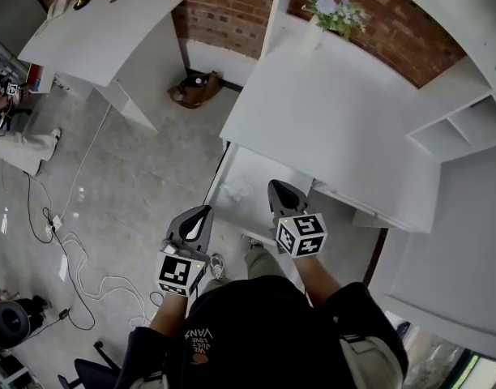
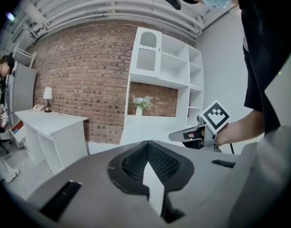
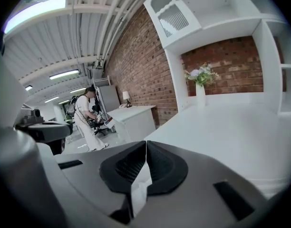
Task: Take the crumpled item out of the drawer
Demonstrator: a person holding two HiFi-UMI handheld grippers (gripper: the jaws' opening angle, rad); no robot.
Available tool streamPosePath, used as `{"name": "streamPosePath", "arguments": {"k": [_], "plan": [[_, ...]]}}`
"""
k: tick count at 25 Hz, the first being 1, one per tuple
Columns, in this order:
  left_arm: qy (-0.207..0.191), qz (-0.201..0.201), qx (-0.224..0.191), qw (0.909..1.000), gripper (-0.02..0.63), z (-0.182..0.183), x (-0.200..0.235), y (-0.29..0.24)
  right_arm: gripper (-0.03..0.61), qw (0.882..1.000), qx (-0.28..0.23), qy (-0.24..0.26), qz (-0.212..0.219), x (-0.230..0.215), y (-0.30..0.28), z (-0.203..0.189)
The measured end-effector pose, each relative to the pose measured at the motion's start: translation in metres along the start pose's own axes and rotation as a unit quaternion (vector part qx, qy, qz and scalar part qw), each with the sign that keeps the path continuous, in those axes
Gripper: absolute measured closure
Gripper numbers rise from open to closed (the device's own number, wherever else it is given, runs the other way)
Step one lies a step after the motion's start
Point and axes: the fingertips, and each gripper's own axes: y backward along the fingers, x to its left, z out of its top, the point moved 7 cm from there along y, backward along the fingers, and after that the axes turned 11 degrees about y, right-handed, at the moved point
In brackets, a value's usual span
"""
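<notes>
Left gripper [image 1: 203, 211], right gripper [image 1: 280, 187] closed, empty; open drawer [image 1: 260, 173] holds crumpled item [image 1: 236, 190].

left gripper [image 1: 204, 211]: jaws together, pointing forward | right gripper [image 1: 275, 187]: jaws together, slightly farther forward

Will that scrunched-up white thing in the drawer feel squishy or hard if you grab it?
Probably squishy: the wad looks wrinkled like paper or tissue, so it should crush. Likely very light, a small lump in the drawer. It probably won't roll far, being bumpy.
</notes>
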Motion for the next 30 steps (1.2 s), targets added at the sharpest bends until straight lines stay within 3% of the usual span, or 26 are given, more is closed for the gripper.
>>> {"name": "streamPosePath", "arguments": {"k": [13, 30], "plan": [[-0.036, -0.062, 0.002, 0.9974, 0.607, 0.007, -0.018, 0.044, 0.577, 0.994, -0.100, -0.003, -0.049, 0.040, 0.110, 0.045], [-0.070, -0.108, -0.021, 0.9915, 0.607, 0.013, -0.039, 0.110, 0.577, 0.984, -0.128, 0.002, -0.121, 0.096, 0.207, 0.035]]}}
